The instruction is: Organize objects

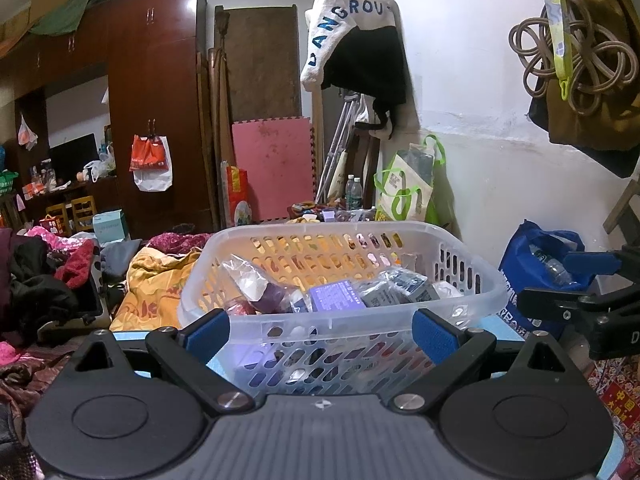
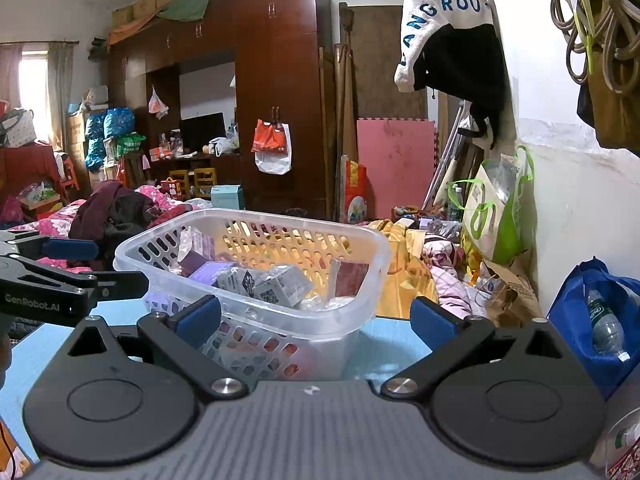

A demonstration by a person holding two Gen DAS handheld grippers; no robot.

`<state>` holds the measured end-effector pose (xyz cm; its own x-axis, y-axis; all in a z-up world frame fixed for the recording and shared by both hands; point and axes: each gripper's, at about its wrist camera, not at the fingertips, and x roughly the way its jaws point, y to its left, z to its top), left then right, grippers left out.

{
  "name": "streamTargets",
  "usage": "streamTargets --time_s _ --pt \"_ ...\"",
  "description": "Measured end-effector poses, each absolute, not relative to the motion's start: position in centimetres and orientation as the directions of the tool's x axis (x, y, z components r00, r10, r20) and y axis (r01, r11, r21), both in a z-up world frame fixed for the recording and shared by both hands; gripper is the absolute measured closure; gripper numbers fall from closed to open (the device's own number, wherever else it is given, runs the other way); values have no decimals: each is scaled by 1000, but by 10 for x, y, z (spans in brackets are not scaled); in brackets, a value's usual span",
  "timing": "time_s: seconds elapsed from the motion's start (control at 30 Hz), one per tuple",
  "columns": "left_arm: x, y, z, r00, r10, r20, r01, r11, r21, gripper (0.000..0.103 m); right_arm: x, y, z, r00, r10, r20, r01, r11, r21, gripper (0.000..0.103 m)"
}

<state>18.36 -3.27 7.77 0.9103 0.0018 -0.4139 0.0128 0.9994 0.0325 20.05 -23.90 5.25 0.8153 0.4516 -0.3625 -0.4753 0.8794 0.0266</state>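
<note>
Left tongs point(image 1: 320, 330) spread wide, nothing between the blue pads, jaws straddling the near wall of the clear plastic basket point(image 1: 472, 304) without visibly touching it. Right tongs point(image 2: 316, 320) also wide open and empty, aimed at the basket's near right corner; basket sits just ahead of both. Likely both are parked here because the loading looks done, or a two-sided lift is being set up — can't say which.

Basket holds the task's things: purple box point(image 1: 336, 298), wrapped grey-blue boxes point(image 1: 400, 290), a plastic bag with white contents point(image 1: 250, 276), a dark red packet point(image 2: 352, 278). All loose, tilted, piled together, below the rim.

Basket stands on a light blue desk point(image 2: 384, 344); the desk's visible part carries nothing else. Blue bag with a water bottle point(image 2: 600, 320) just beside the desk on the right.

Room is cluttered: bed heaped with clothes and a yellow quilt point(image 1: 156, 284) behind the basket, dark wood wardrobe point(image 1: 160, 80), pink foam mat point(image 1: 272, 164) leaning, white wall with hanging garments point(image 1: 360, 32).
</note>
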Motion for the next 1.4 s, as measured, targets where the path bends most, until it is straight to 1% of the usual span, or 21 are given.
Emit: streamTargets --time_s 1.4 --pt "185 -32 73 908 3 -419 10 999 30 4 199 -238 52 815 454 -359 -478 878 27 0"
